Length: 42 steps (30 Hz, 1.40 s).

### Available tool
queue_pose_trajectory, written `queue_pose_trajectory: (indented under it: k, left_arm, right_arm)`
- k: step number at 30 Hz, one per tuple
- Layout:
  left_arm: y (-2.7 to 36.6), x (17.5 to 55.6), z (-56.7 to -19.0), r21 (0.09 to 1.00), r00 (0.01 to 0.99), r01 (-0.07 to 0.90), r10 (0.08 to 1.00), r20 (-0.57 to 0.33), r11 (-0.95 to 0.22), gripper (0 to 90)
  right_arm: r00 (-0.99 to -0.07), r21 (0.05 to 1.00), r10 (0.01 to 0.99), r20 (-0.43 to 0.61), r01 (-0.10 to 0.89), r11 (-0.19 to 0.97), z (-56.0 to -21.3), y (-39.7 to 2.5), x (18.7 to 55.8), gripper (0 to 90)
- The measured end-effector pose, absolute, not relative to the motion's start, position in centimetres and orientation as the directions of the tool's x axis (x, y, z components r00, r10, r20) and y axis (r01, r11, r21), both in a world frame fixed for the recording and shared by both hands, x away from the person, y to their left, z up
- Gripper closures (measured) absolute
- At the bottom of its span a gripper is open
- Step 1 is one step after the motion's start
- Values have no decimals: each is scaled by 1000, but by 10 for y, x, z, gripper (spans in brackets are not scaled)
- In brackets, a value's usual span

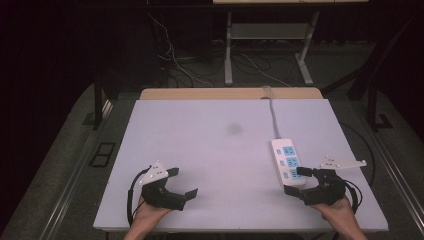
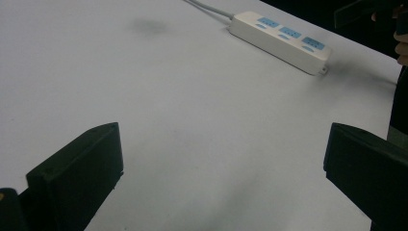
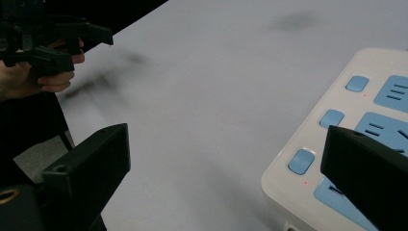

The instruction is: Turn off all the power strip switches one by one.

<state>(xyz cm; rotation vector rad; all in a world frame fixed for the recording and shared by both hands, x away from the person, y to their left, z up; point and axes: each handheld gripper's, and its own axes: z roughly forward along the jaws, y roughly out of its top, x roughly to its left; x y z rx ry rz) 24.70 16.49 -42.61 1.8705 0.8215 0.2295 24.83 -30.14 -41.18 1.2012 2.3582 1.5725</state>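
White table [image 1: 210, 150]: one power strip [image 1: 288, 162], two grippers.

The pale lilac table top [image 1: 210, 150] lies open from nine to twelve o'clock. At three o'clock the white plastic power strip [image 1: 288, 162] and its grey cord [image 1: 274, 117] block passage, seemingly flat.
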Motion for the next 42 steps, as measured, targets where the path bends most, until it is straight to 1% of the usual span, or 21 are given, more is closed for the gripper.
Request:
queue_pose_trajectory:
  k: [9,17,34,42]
  left_arm:
    - [164,246,-426,870,756,427,624,-195,-245,0]
    - [165,247,-426,868,753,434,626,-203,-240,0]
    - [166,246,-427,867,754,435,624,-204,-242,0]
    - [167,246,-427,868,751,437,627,-207,-237,0]
  right_arm:
    - [-694,803,626,356,570,175,-412,-301,248,32]
    - [-692,800,638,336,568,195,-412,-301,246,32]
    - [-673,776,657,341,596,208,-411,-306,246,33]
    - [-678,756,662,319,604,255,-403,-307,249,33]
